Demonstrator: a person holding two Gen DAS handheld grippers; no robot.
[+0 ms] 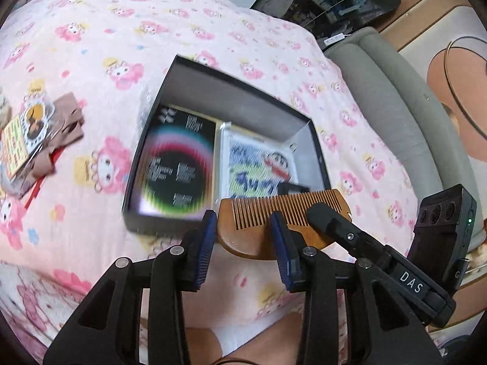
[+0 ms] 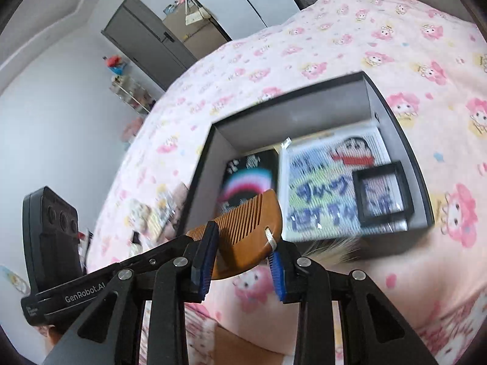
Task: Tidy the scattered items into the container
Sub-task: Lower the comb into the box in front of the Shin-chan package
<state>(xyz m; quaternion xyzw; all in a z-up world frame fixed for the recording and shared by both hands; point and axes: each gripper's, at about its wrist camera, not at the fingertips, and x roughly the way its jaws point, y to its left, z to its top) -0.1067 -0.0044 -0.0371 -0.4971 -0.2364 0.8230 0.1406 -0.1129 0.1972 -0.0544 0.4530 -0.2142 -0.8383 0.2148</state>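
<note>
A brown wooden comb (image 1: 243, 240) hangs in the air over the near edge of an open dark box (image 1: 237, 100) on the pink bedspread. My left gripper (image 1: 243, 217) is shut on the comb's left part, teeth pointing away. One finger (image 1: 328, 222) of the right gripper lies across the comb's right side. In the right wrist view, my right gripper (image 2: 243, 243) is shut on the comb (image 2: 243, 237), a pale tassel (image 2: 331, 249) trailing from its string. The box (image 2: 289, 118) holds a black rainbow-ring card (image 2: 249, 176), a cartoon packet (image 2: 328, 176) and a small black square case (image 2: 382, 191).
Brown fabric with a packaged sticker card (image 1: 39, 130) lies on the bedspread left of the box. A grey padded edge (image 1: 395, 106) borders the bed on the right, with floor beyond. A person's bare leg (image 1: 201, 343) shows below the grippers. A wall, door and shelf (image 2: 131, 91) stand behind.
</note>
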